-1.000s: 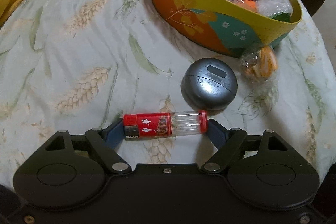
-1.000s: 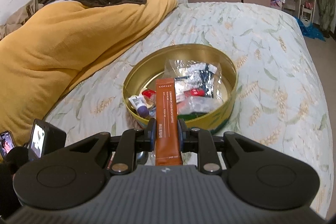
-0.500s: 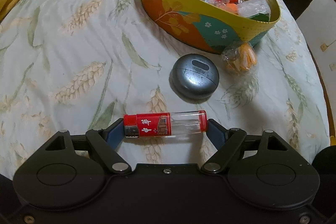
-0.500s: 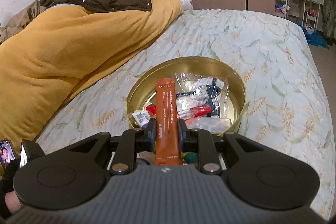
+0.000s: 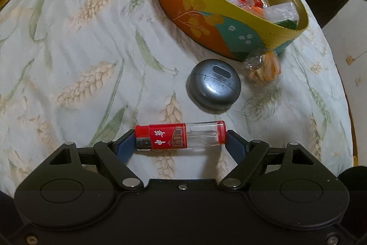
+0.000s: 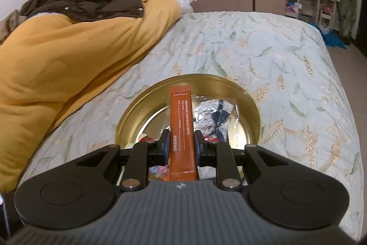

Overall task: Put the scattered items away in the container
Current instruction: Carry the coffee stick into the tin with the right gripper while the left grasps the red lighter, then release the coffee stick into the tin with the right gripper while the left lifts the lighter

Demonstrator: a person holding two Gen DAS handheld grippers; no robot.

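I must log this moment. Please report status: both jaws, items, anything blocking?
Left gripper shut on lighter. Right gripper shut on coffee stick, over tin. Grey case, wrapped snack on bed. Nothing blocking.

left wrist: on the left gripper (image 5: 181, 138), pitched steeply down, close over the bed (image 5: 80, 43), tin (image 5: 224, 22) at 1 o'clock.
right wrist: on the right gripper (image 6: 182, 144), shallower tilt, tin (image 6: 250, 107) at 12 o'clock, room beyond.
shared: tin, bedspread around it.
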